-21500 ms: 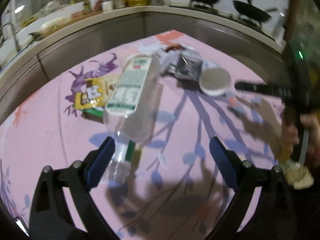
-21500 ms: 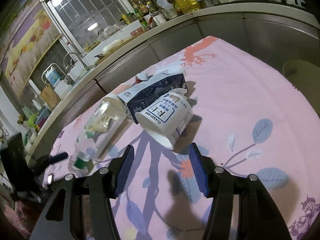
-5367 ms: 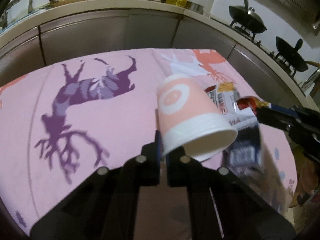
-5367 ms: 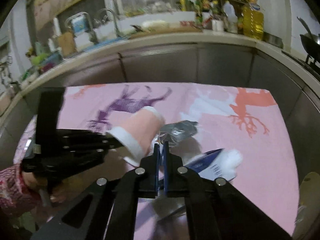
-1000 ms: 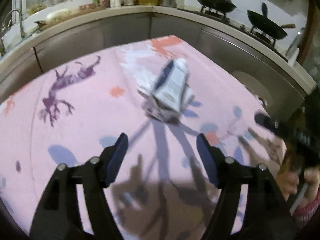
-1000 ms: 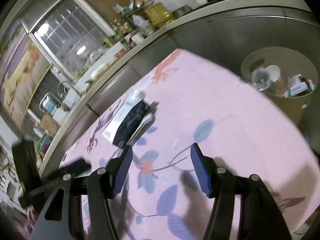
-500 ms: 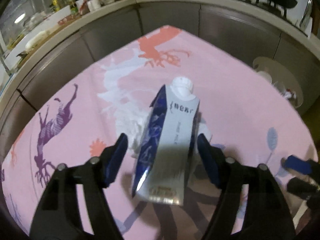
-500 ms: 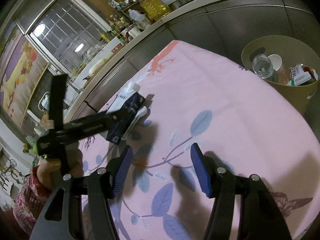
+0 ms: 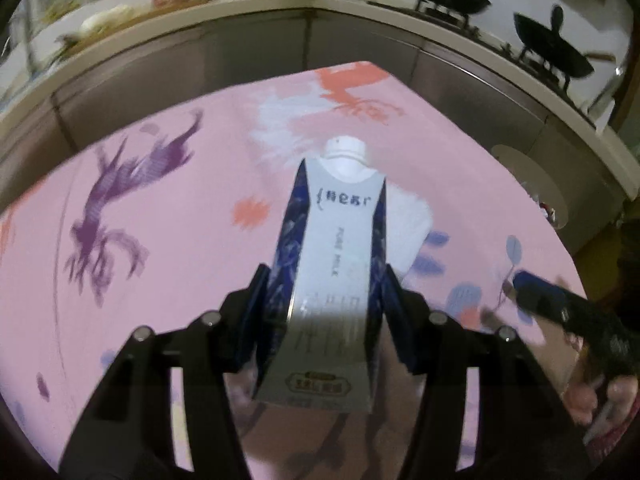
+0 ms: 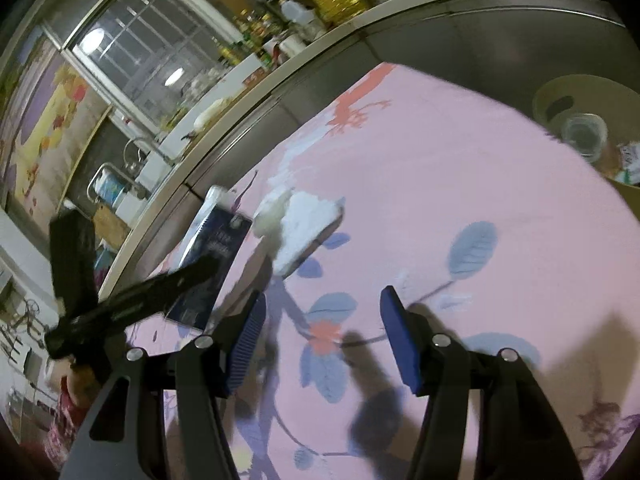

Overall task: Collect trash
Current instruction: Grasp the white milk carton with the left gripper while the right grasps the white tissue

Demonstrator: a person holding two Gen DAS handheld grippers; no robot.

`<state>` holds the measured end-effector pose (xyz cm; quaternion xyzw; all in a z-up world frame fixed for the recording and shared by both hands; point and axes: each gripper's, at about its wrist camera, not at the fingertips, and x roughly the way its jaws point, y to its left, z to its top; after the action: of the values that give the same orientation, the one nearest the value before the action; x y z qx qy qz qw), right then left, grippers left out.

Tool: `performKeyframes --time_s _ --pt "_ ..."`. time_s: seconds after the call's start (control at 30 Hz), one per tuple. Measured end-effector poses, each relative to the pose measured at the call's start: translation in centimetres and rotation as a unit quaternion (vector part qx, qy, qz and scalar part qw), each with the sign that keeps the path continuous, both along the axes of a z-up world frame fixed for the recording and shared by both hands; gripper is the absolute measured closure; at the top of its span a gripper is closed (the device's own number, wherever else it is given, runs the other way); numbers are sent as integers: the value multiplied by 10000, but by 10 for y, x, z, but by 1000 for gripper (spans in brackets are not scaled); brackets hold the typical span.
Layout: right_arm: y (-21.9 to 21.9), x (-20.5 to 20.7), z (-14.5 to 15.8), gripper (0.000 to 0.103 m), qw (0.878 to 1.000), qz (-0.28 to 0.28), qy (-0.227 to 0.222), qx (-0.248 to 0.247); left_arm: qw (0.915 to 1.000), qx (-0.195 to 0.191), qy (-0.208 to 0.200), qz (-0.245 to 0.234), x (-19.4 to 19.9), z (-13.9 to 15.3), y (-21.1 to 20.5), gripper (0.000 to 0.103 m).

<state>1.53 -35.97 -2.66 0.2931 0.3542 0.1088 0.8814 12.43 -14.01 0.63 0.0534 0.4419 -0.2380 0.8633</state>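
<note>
A blue and white milk carton [image 9: 336, 272] with a white cap sits between the pads of my left gripper [image 9: 326, 300], which is shut on it and holds it off the pink tablecloth [image 9: 160, 240]. The carton also shows in the right wrist view [image 10: 212, 256], held by the left gripper. A crumpled white tissue [image 10: 300, 228] lies on the cloth just right of the carton, and part of it shows behind the carton in the left wrist view [image 9: 412, 224]. My right gripper [image 10: 320, 332] is open and empty above the cloth, nearer than the tissue.
A beige trash bin [image 10: 580, 116] with a clear bottle and wrappers in it stands past the table's right edge; it also shows in the left wrist view [image 9: 532, 184]. A steel kitchen counter [image 9: 280, 36] with bottles and woks runs behind the table.
My left gripper has closed its pads onto the milk carton and lifted it. My right gripper has moved closer to the tissue and stayed open.
</note>
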Motion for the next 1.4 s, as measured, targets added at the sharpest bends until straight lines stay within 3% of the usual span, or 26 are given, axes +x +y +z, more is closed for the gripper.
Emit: performKeyframes --time_s 0.23,0.5,0.53,0.63,0.67,0.8,1.07,1.23,1.27,1.3,1.33,1.4 --pt "15 41 3 53 9998 37 62 -186 9979 -165 250 573 -20 -17 71 51" --pt "33 99 6 56 9946 68 126 -1029 9950 -434 273 856 -28 -16 106 52" --pt "36 102 5 59 9938 120 143 -1093 9948 -447 268 874 -28 -16 109 52" --pt "54 111 -7 92 9912 435 352 -1202 9943 -431 274 932 -30 -18 117 52" --pt "61 109 -8 99 9906 485 344 -1235 9941 -429 287 952 -30 -19 119 52" --pt "91 84 -1 103 9885 867 117 -1235 9935 -386 332 1014 -32 -22 125 52" --pt "141 3 5 103 9783 1821 -56 -985 9940 -101 213 1068 -46 -24 125 51" --pt "141 -19 -13 99 9797 1723 210 -1007 9939 70 158 1087 -57 -27 122 51" --pt "139 -21 -17 93 9805 1712 279 -927 9940 91 140 1079 -58 -27 123 51" --pt "137 -23 -21 80 9810 1700 342 -867 9940 104 134 1080 -59 -27 123 51" --pt "136 -25 -22 76 9816 1693 362 -811 9939 115 138 1092 -61 -27 124 51" --pt "134 -28 -18 51 9827 1651 242 -808 9935 135 139 1122 -63 -26 125 41"
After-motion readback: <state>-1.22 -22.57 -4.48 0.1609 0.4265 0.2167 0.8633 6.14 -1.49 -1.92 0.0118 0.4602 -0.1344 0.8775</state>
